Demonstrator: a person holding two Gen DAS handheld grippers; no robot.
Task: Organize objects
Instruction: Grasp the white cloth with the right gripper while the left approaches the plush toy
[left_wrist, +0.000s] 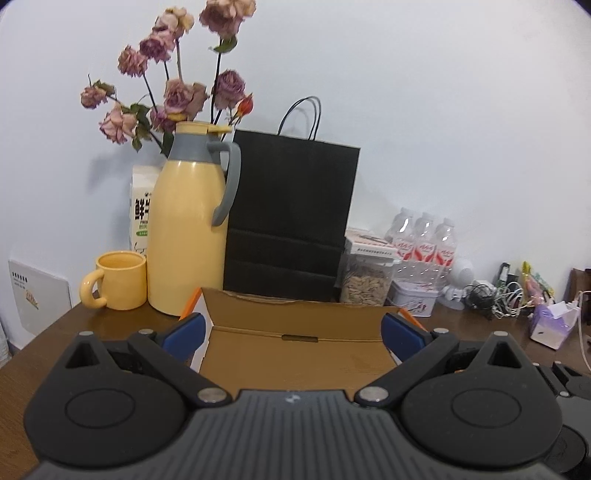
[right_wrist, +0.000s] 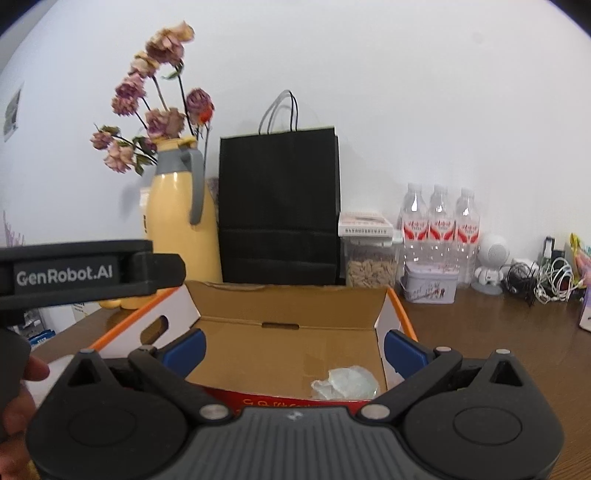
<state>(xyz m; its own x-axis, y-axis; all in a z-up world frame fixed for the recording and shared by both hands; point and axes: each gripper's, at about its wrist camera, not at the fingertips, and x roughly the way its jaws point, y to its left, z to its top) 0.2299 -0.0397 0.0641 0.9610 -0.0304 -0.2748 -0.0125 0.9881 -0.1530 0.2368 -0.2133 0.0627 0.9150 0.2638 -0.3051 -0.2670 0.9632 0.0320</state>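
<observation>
An open cardboard box (left_wrist: 295, 350) with orange-edged white flaps sits on the brown table in front of both grippers; it also shows in the right wrist view (right_wrist: 288, 347). A crumpled clear plastic piece (right_wrist: 345, 383) lies inside it at the front right. My left gripper (left_wrist: 293, 334) is open and empty, its blue pads spread over the box. My right gripper (right_wrist: 293, 349) is open and empty, just before the box's near wall. The left gripper's black body (right_wrist: 74, 271) shows at the left of the right wrist view.
Behind the box stand a yellow thermos jug (left_wrist: 184, 229), a yellow mug (left_wrist: 116, 280), a milk carton (left_wrist: 142, 206), dried roses (left_wrist: 177, 85), a black paper bag (left_wrist: 291, 218), a seed jar (left_wrist: 365, 277), a tin (left_wrist: 415, 299), three water bottles (left_wrist: 424, 243), cables (left_wrist: 495, 295) and a tissue pack (left_wrist: 554, 321).
</observation>
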